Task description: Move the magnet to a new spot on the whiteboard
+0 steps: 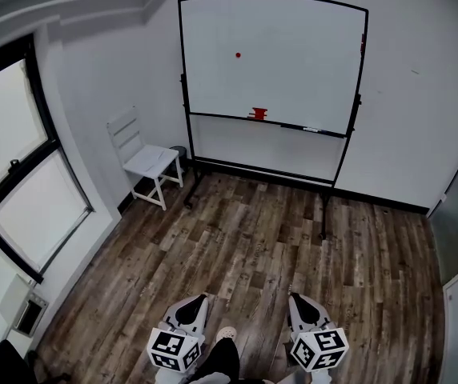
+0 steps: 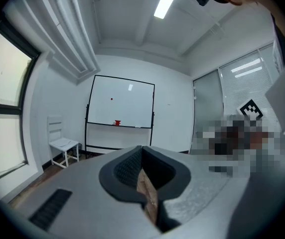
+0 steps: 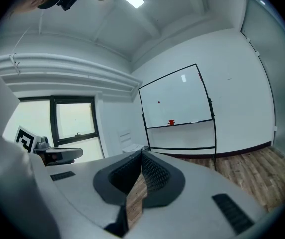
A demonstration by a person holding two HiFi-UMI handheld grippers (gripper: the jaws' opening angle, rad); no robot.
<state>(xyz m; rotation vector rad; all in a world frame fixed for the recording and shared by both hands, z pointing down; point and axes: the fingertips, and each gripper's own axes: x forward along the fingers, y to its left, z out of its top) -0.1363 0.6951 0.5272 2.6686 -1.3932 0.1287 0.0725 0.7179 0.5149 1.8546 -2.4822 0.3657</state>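
Across the room from you, the whiteboard (image 1: 293, 46) stands on its black frame against the white wall. The magnet (image 1: 238, 55), a small red dot, sits on the upper left part of the board face, well apart from both grippers. A red item (image 1: 258, 114) sits on the board's tray below and slightly right of the magnet. It is too small to identify, possibly an eraser or a clip. A marker (image 1: 311, 130) lies on the same tray further right. A white chair (image 1: 149, 160) stands left of the board, near the window (image 1: 13, 174).

Your left gripper (image 1: 199, 298) and right gripper (image 1: 295, 298) are low at the bottom of the head view, side by side over the wood floor (image 1: 277, 246), both pointing toward the board. Your shoe (image 1: 226, 334) shows between them.

The left gripper view has the left gripper (image 2: 141, 147) with its jaws closed together at the tips. Nothing sits between them, only floor showing through the gap behind. The whiteboard (image 2: 127, 106) is far ahead, the magnet (image 2: 111, 99) just a speck on it.

The right gripper view gives the same: the right gripper (image 3: 142, 151) has its jaws together and empty, with the whiteboard (image 3: 180, 96) and the magnet (image 3: 159, 102) distant, up and to the right.
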